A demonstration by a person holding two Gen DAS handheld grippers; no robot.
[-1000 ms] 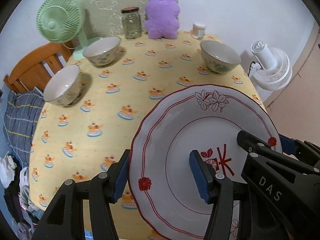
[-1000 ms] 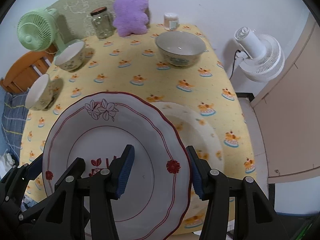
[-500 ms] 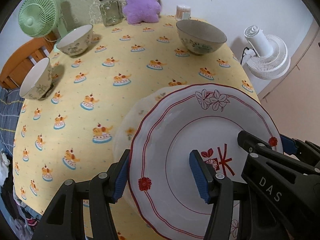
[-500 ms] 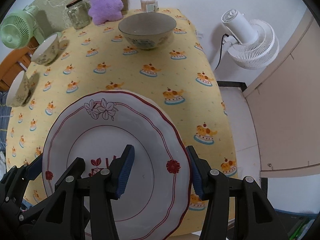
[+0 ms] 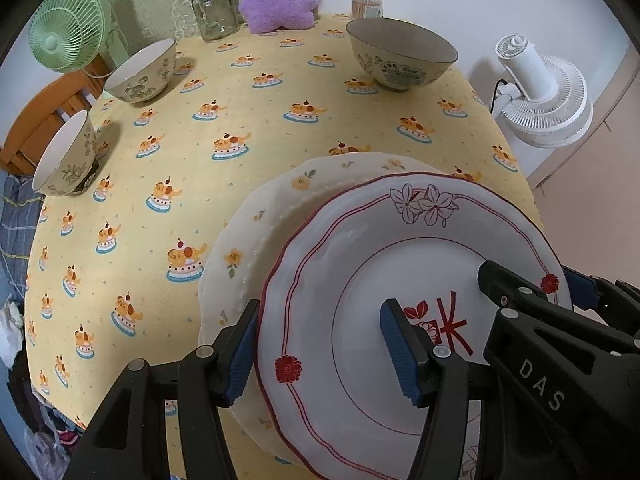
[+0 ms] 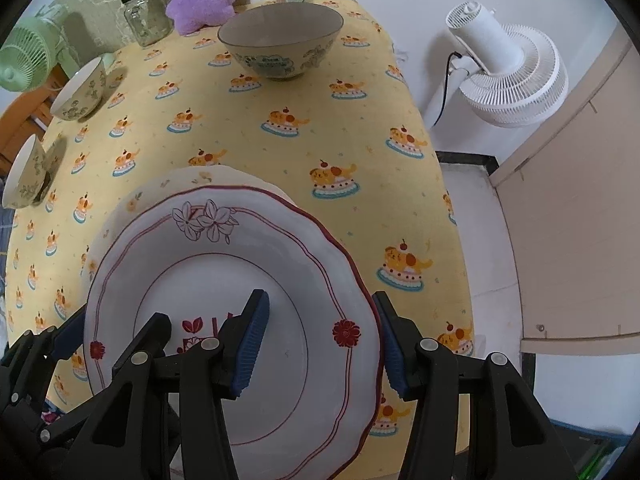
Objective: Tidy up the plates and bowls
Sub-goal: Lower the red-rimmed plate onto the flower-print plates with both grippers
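Both hand-held grippers have carried the red-rimmed plate (image 5: 400, 280) forward and down, so the cream plate (image 5: 256, 240) with orange flowers, hidden a second ago in the left wrist view, now lies directly beneath it on the yellow desk (image 5: 240, 120). The left hand-held gripper (image 5: 320, 348) pinches the plate's left rim, one blue pad under the edge and one on the inner face; the right hand-held gripper (image 6: 320, 340) clamps the opposite rim the same way. The red-rimmed plate hangs tilted above the cream one, offset toward the near edge; whether the two touch I cannot tell. Stacking looks close: a little more lowering and centring should nest them. Three bowls wait apart, the large bowl (image 5: 400, 56) at the far side and two smaller bowls (image 5: 140, 72) at the left.
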